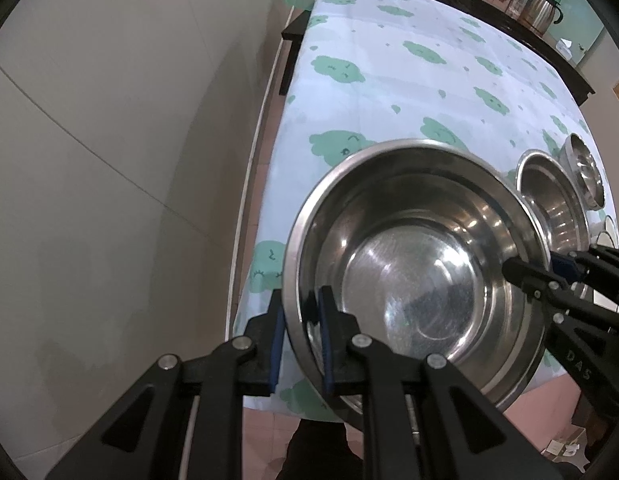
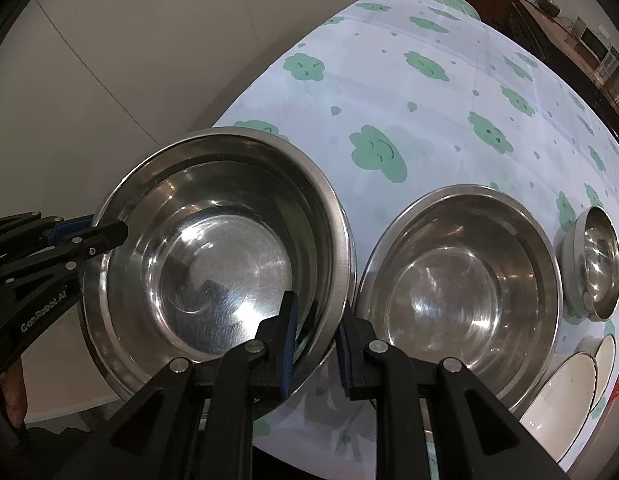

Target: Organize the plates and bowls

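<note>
A large steel bowl (image 1: 413, 280) hangs over the near left corner of the table, tilted a little. My left gripper (image 1: 300, 298) is shut on its left rim, one blue pad inside the wall and one outside. My right gripper (image 2: 315, 314) is shut on the opposite rim of the same large steel bowl (image 2: 213, 264). Each gripper shows in the other's view: the right gripper (image 1: 513, 270) at the bowl's right edge, the left gripper (image 2: 113, 234) at its left edge. A second steel bowl (image 2: 457, 280) sits just to the right on the cloth.
The table wears a white cloth with green clouds (image 2: 389, 92). A small steel bowl (image 2: 601, 260) and white ceramic dishes (image 2: 569, 384) lie at the right. A pale wall (image 1: 109, 160) runs close along the left side. A kettle (image 1: 541, 8) stands on a dark counter behind.
</note>
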